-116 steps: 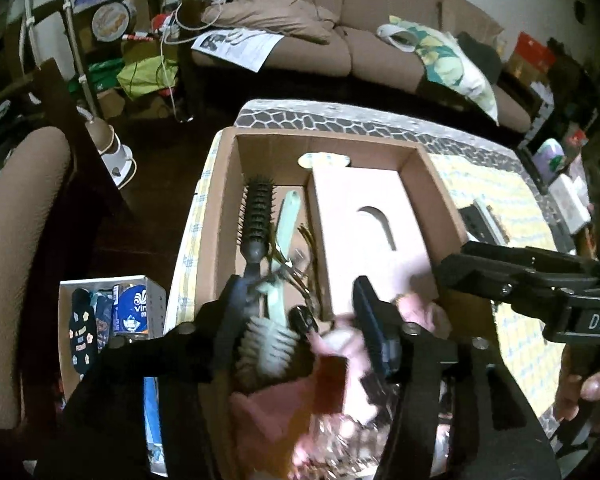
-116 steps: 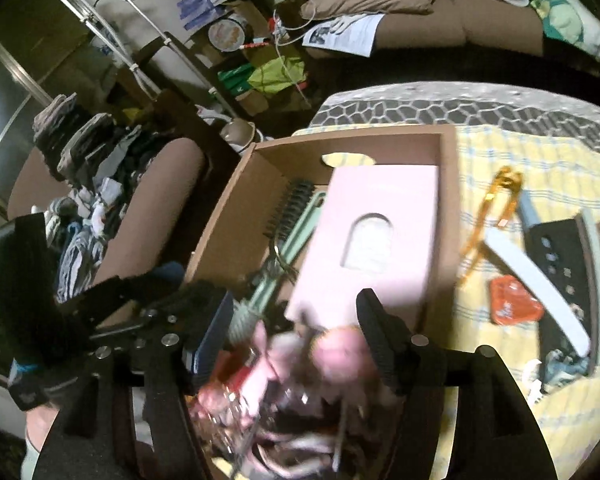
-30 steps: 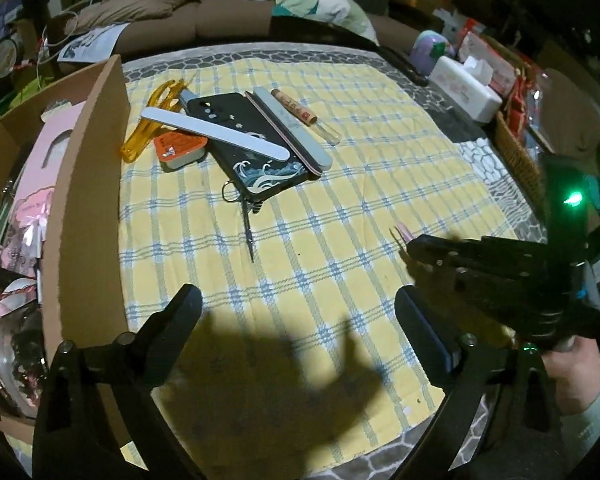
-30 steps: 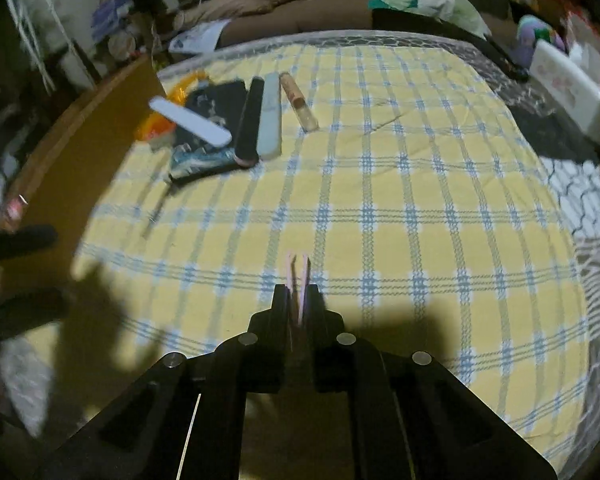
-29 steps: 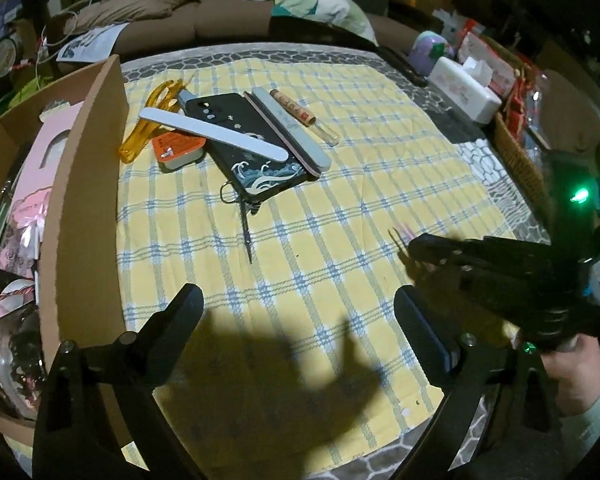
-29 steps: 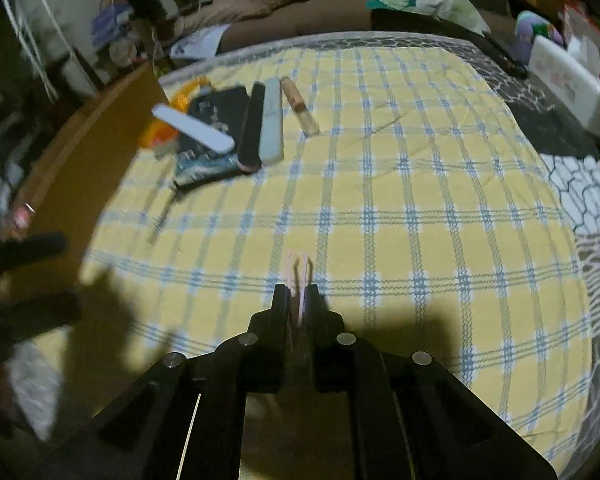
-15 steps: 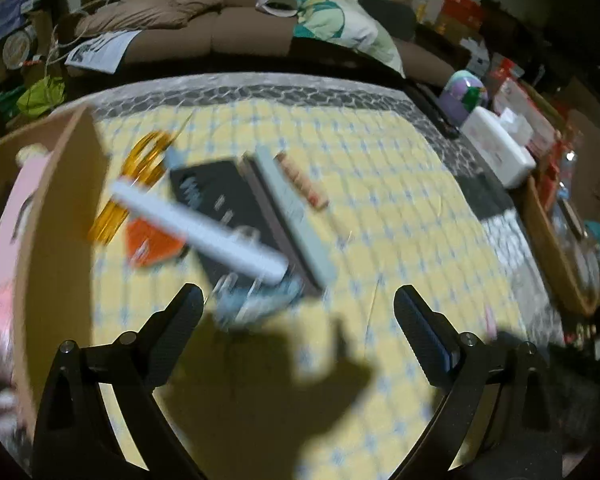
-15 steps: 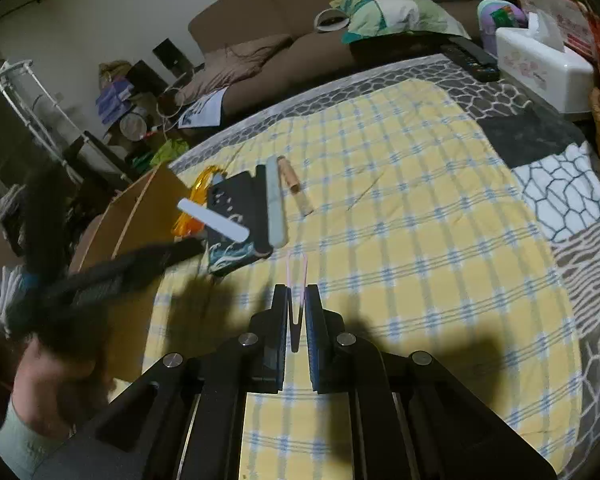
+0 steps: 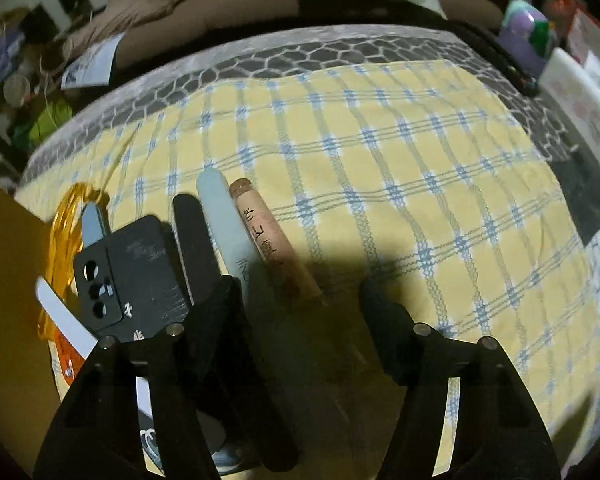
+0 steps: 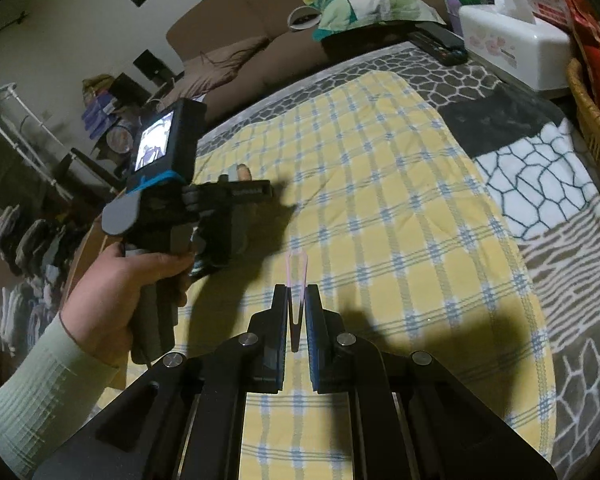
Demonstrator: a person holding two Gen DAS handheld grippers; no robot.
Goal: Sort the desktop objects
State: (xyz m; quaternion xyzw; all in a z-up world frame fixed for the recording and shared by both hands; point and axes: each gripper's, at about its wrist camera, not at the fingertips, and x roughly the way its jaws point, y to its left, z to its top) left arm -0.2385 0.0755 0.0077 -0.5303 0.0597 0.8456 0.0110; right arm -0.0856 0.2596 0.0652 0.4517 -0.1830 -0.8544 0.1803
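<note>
Ref = black phone case (image 9: 134, 268) on yellow plaid cloth (image 9: 380, 184). Left of it: orange clip (image 9: 66, 216), white file (image 9: 64, 322). Right: black file (image 9: 194, 248), grey file (image 9: 226, 224), brown tube (image 9: 272, 246) (lettered). Left gripper (image 9: 300, 300) closing astride tube, pads not touching. Right gripper (image 10: 298, 300), well right of case, pinches pink tweezers (image 10: 296, 276).

Our left hand-held gripper (image 9: 300, 300) has swung from the box to the brown tube (image 9: 274, 246), its jaws closing around it.

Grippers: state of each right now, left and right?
Left gripper: jaws closing over the tan tube, pads not on it yet.
Right gripper: shut on thin pink tweezers.
</note>
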